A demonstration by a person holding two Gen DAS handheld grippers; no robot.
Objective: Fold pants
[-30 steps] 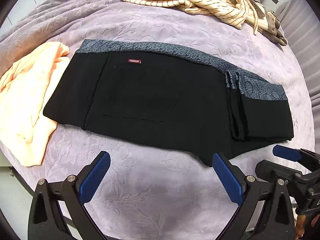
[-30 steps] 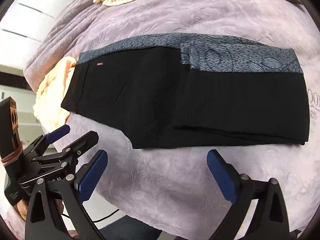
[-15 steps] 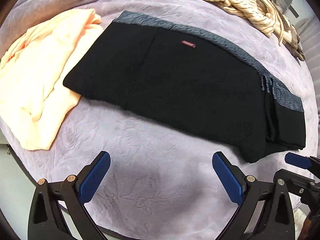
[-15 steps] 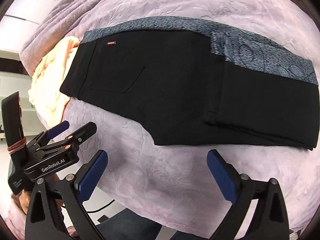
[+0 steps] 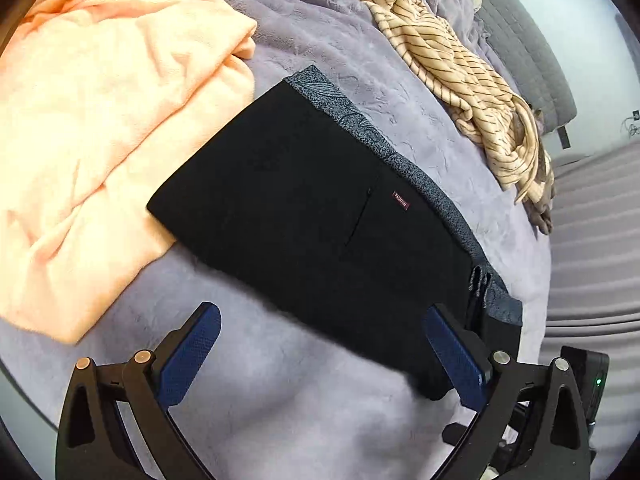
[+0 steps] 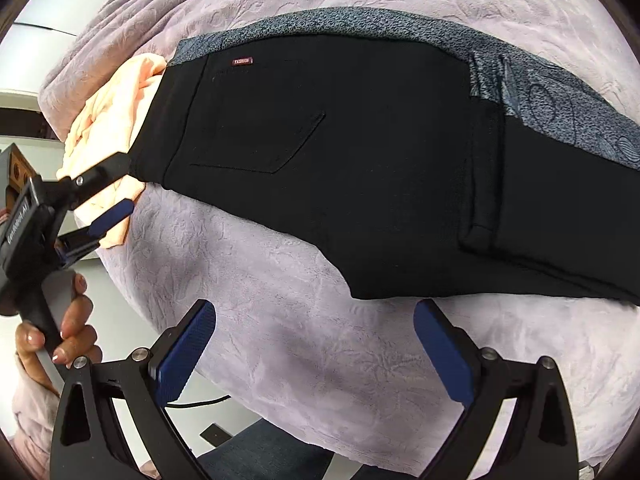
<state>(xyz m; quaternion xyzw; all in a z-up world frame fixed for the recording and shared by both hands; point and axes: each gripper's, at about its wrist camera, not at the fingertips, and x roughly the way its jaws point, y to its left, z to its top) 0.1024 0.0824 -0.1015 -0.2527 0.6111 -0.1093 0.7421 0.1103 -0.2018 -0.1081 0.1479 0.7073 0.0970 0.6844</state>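
Folded black fabric pants (image 6: 360,168) ahead of both grippers.
Left gripper (image 5: 320,356) and right gripper (image 6: 316,344) both spread wide, empty, above the lilac embossed blanket (image 6: 304,344).

Left gripper (image 5: 322,354) held with jaws spread wide, nothing clasped, right gripper (image 6: 314,354) likewise spread, left handle gripped by a hand (image 6: 60,320)

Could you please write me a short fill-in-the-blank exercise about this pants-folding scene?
1. The black pants lie on a bed cover whose colour is ____.
2. The small red label on the pants reads ____.
3. Both the left gripper and the right gripper have their jaws ____.
4. The garment touching the waist end of the pants is coloured ____.

Missing words: lilac; FASHION; open; peach
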